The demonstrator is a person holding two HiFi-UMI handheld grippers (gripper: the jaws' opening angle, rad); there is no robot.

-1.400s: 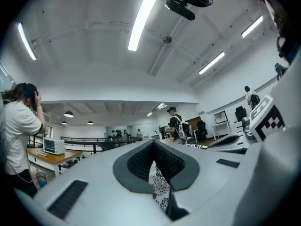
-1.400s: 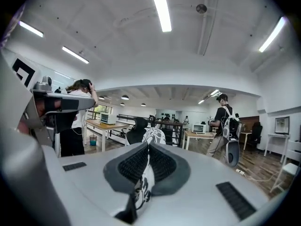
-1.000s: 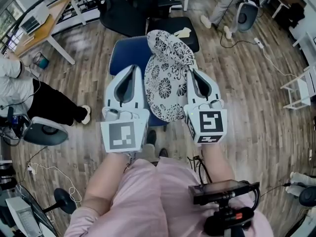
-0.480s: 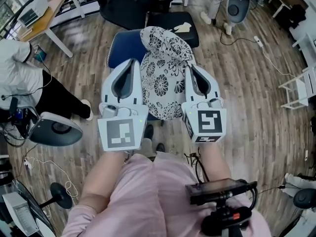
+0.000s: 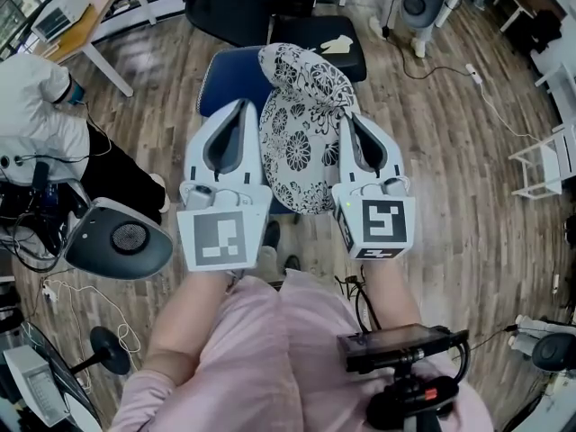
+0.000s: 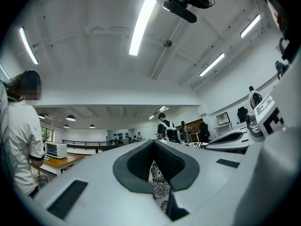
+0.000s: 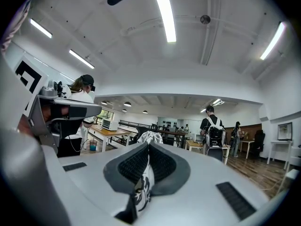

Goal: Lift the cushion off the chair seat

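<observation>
A white cushion (image 5: pixel 301 133) with a black flower print hangs upright between my two grippers, above the blue chair seat (image 5: pixel 225 75). On the cushion's left edge my left gripper (image 5: pixel 246 108) is shut, and printed fabric (image 6: pixel 157 185) shows pinched between its jaws in the left gripper view. My right gripper (image 5: pixel 347 120) is shut on the cushion's right edge, with a fold of fabric (image 7: pixel 142 187) caught in its jaws. The cushion's top (image 7: pixel 149 136) bulges beyond the right gripper's tips. The cushion hides most of the seat's right half.
A black chair (image 5: pixel 310 48) with a pale object on it stands behind the blue seat. On the left are a person in white (image 5: pixel 36 88), a wooden desk (image 5: pixel 76 30) and a grey rolling base (image 5: pixel 117 239). Cables (image 5: pixel 441 75) cross the wooden floor; a white rack (image 5: pixel 549 165) stands right.
Both grippers stay shut on the cushion, which sits slightly higher and more upright. The grey rolling base at the left has moved closer, and the person in white has shifted.
</observation>
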